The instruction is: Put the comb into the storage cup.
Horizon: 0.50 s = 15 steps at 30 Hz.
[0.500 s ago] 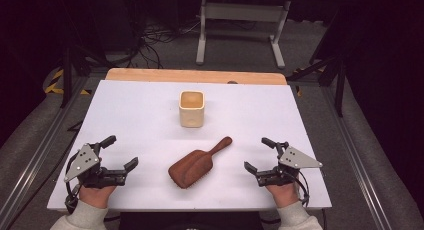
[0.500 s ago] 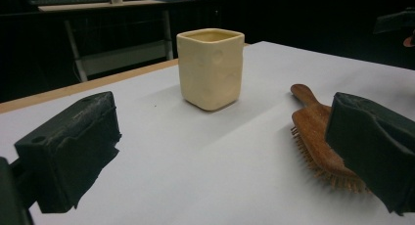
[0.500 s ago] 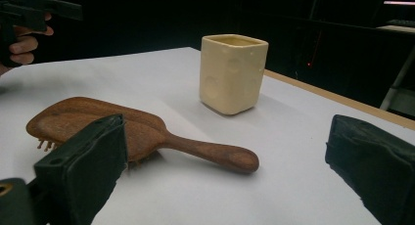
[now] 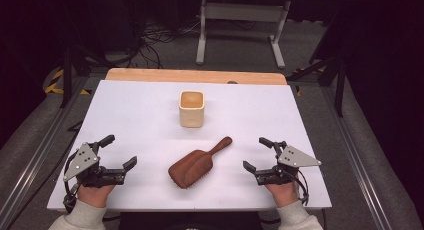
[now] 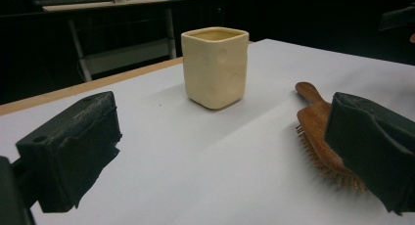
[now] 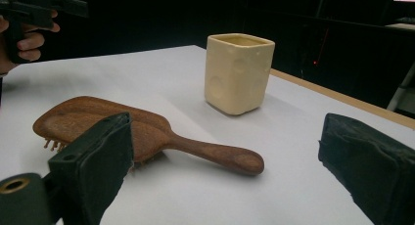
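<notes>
A: Our left gripper (image 4: pixel 121 152) rests near the table's front left corner with its jaws spread wide and nothing between them. Our right gripper (image 4: pixel 258 153) sits mirrored near the front right, jaws also wide apart and bare.

B: And the wooden hairbrush (image 4: pixel 196 166)?

A: It lies between our two grippers on the white table (image 4: pixel 130 115), well apart from both. We see it bristles down, the broad head toward us and the handle slanting away to the right. From the left gripper view the bristles (image 5: pixel 329 170) show under the head's edge, partly hidden behind one jaw pad.

B: What else do we have around it?

A: A cream square cup (image 4: pixel 191 108) stands upright beyond the brush, near the table's middle, apart from the handle tip. A strip of bare wooden board (image 4: pixel 195 76) runs along the far edge. Past that we see a grey floor, cables and a metal stand (image 4: pixel 241 20).

B: Anything standing in our way?

A: Open tabletop lies between each gripper and the brush.
</notes>
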{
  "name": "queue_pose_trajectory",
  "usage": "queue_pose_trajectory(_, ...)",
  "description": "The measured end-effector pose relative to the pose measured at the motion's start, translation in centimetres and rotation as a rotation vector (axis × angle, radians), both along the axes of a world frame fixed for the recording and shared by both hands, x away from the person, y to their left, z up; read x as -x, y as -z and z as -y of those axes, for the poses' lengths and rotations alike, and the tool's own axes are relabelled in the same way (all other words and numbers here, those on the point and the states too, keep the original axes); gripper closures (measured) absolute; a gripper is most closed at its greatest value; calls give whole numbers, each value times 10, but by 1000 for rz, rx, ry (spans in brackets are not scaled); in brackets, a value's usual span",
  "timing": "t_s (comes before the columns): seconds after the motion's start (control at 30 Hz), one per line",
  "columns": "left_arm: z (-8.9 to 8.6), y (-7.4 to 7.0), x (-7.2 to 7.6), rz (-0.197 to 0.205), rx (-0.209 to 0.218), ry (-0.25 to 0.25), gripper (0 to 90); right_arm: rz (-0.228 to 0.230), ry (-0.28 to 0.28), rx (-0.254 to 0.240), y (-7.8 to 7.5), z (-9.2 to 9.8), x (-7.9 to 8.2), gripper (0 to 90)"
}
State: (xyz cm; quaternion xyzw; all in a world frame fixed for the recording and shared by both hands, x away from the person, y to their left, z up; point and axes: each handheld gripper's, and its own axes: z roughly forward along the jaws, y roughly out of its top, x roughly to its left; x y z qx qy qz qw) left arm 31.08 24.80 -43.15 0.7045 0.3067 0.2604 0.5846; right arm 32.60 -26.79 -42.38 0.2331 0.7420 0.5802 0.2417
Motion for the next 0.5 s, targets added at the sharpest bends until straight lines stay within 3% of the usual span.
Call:
queue_pose_trajectory(0.17,0,0,1,12,11,4,12,-27,-26,7,-5,-4,-6,142)
queue_pose_trajectory(0.37,-2,-1,0,3,5,8,19,-47,-82,36,-19,-17,-23,304)
queue_pose_trajectory(0.5,-2,-1,0,1,1,10,27,-56,-118,55,-31,-28,-32,515)
